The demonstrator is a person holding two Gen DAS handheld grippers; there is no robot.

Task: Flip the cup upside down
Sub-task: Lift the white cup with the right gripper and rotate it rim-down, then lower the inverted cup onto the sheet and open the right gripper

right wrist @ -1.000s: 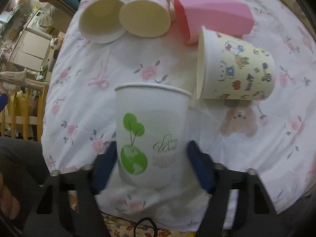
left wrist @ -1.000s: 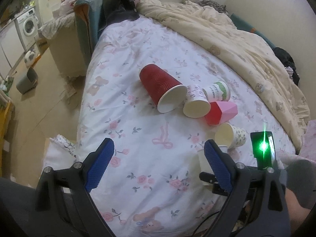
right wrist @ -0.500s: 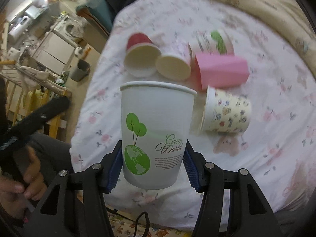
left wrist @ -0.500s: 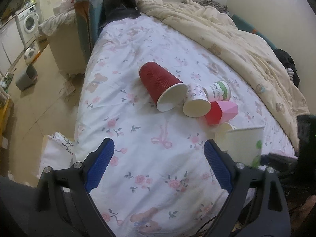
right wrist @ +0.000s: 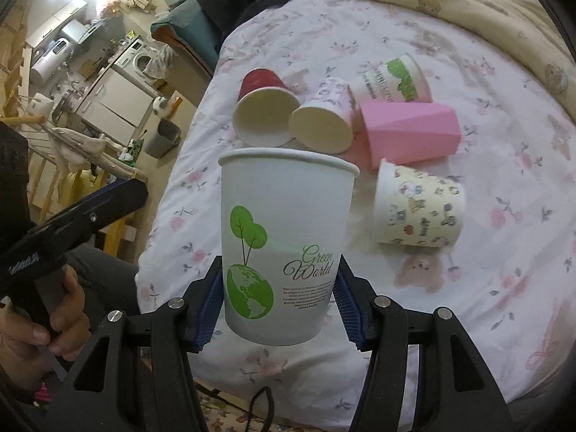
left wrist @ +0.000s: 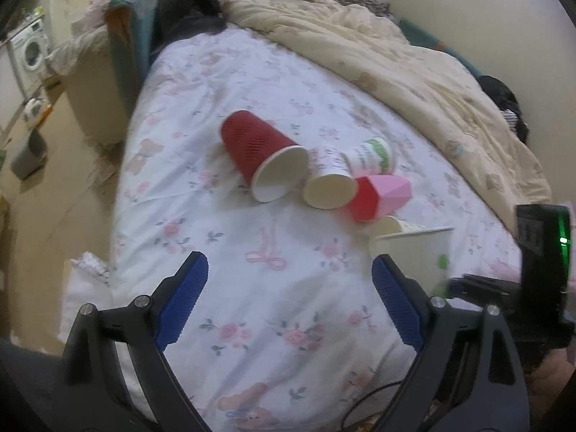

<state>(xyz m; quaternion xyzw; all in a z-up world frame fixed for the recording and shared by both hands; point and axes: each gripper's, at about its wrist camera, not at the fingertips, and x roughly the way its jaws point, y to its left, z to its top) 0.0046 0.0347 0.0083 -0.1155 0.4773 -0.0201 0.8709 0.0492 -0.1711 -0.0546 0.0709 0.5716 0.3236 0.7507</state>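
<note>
Red cup lies beyond the gripped white cup.

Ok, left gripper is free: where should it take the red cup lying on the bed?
Grip the red cup across its ribbed mid-body, coming from above. It lies on its side, mouth toward the camera, touching the floral cup near the rim, so the rear half is freer for the left gripper.

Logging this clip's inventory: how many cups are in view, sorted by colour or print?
Red cup: 1
Pink faceted cup: 1
Floral-print cup: 1
Green-label cup: 1
Cartoon-print cup: 1
Green World cup, in the right tongs: 1
Total: 6
</note>
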